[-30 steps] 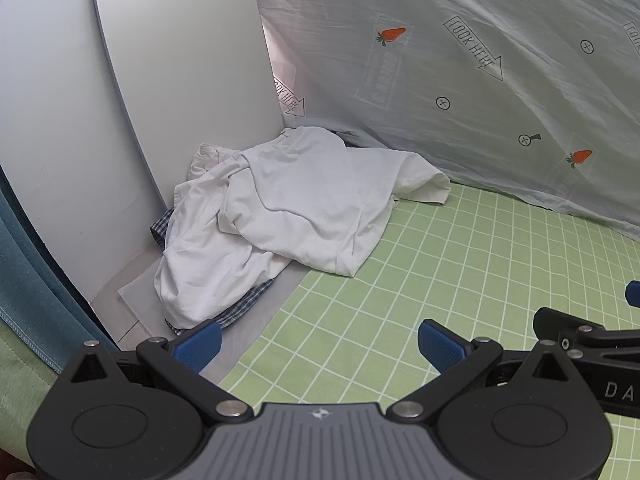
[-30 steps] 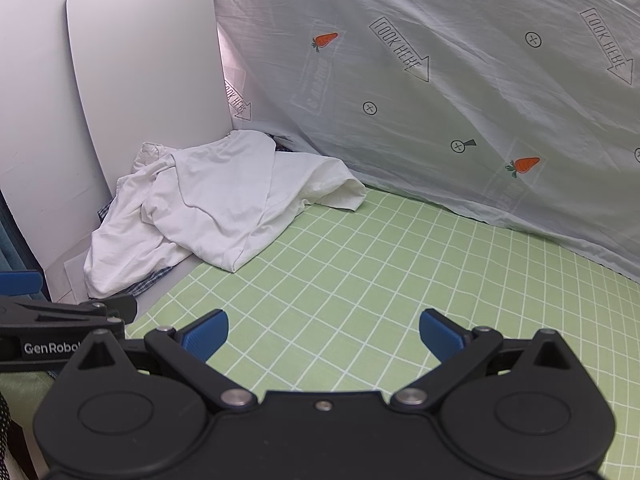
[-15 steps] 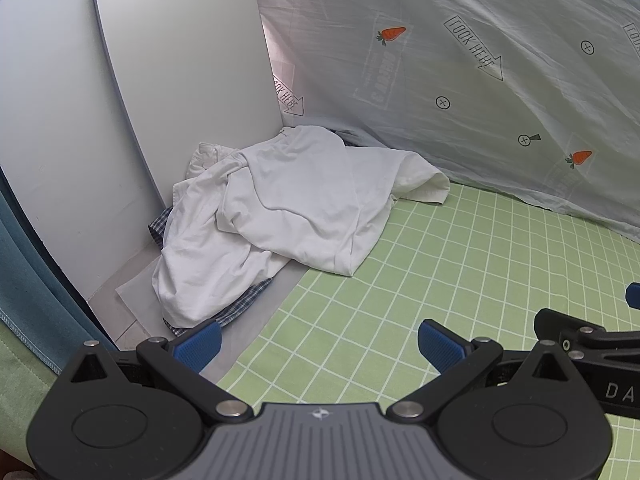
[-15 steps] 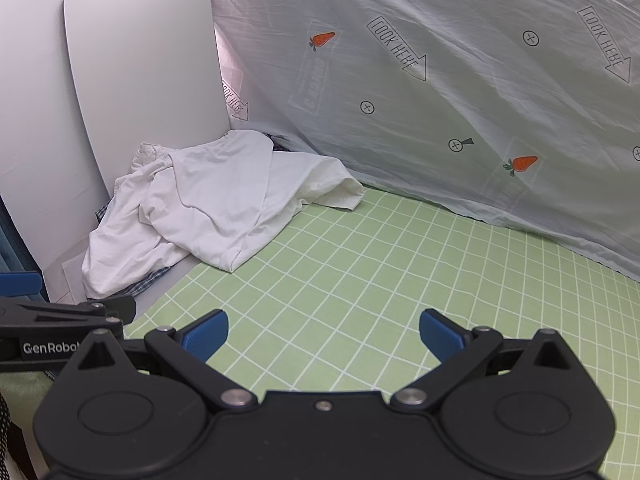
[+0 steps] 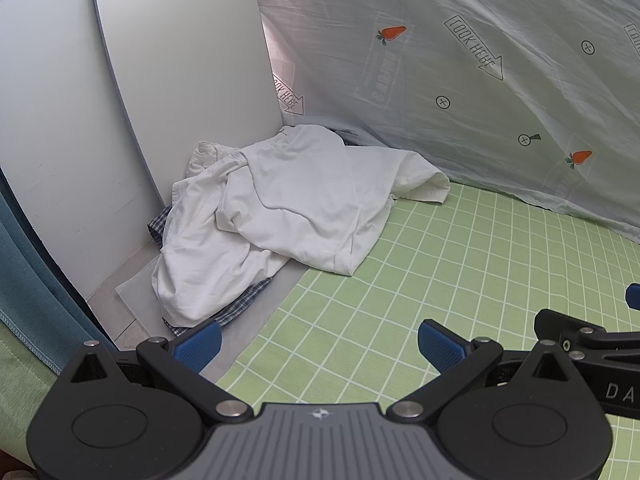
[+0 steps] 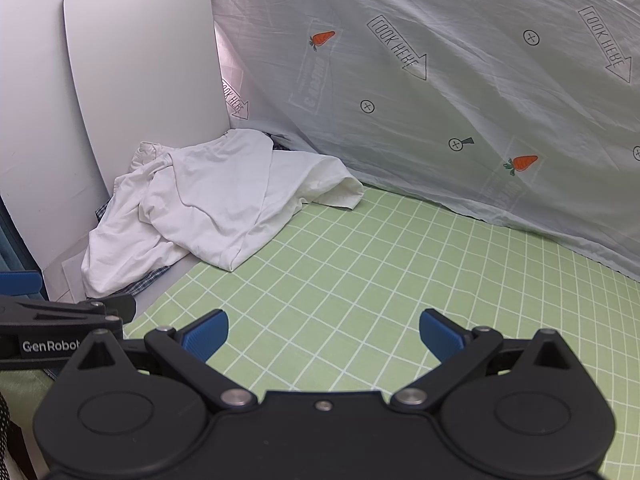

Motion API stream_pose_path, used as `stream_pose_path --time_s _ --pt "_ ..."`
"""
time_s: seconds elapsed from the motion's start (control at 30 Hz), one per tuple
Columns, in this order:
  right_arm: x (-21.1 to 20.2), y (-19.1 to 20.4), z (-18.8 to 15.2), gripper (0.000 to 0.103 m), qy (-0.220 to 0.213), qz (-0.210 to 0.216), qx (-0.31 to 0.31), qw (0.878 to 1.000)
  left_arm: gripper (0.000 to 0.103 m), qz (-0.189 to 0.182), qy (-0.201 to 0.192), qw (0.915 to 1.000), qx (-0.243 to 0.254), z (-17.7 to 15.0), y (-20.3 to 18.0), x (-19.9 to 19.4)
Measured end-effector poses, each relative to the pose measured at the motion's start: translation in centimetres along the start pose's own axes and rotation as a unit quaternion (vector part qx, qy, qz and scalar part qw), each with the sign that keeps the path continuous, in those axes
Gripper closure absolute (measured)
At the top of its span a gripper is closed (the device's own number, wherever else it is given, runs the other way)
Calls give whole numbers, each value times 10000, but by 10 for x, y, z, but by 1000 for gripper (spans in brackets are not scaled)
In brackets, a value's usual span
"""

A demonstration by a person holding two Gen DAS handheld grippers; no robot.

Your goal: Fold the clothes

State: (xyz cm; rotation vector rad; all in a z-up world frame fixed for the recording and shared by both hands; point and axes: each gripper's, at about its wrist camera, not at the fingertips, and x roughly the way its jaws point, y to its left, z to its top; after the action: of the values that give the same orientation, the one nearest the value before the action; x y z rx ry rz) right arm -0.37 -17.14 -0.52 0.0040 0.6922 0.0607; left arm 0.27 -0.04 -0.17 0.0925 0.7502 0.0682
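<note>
Crumpled white garments [image 5: 280, 208] heaped in the far left corner; both grippers held apart from them, empty.

At far left, teal curtain [image 5: 28, 280] and leaning white board [image 5: 180, 60]; against its foot, white garments piled over a blue checked cloth [image 5: 240, 304], partly on bare grey surface, partly on the green grid mat [image 5: 460, 272]. Near the lower edge, left gripper [image 5: 318, 344] spread wide over the mat's left border, blue pads [image 5: 198, 342] clear of any fabric. Further right, right gripper [image 6: 324, 332] likewise wide apart above open mat. Behind, pale carrot-print sheet [image 6: 460, 80] draped down to the mat.
</note>
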Motion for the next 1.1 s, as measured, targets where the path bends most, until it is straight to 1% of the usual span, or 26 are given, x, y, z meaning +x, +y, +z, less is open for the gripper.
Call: stream_pose_path --time_s 0.27,0.4,0.67,0.77,0.87,1.0,1.1 --pt "6 -1 0 0 54 -32 85 9999 0 15 34 10000 45 0 -2 4" --pt "9 -2 0 0 81 -48 128 9999 0 -6 113 9999 39 8 0 19" --pt "39 -6 13 0 174 -187 220 9994 0 -51 283 9996 13 24 3 51" --pt "60 -9 25 0 206 -282 239 9991 0 -9 391 9992 -100 36 10 76" --pt "99 -12 42 0 333 -272 252 9988 0 81 506 9984 -250 51 21 107" --pt "153 -16 67 0 508 -253 270 9980 0 218 761 9952 -575 70 41 162" --pt "193 -19 85 0 639 -239 283 9973 0 418 998 9912 -759 82 54 207"
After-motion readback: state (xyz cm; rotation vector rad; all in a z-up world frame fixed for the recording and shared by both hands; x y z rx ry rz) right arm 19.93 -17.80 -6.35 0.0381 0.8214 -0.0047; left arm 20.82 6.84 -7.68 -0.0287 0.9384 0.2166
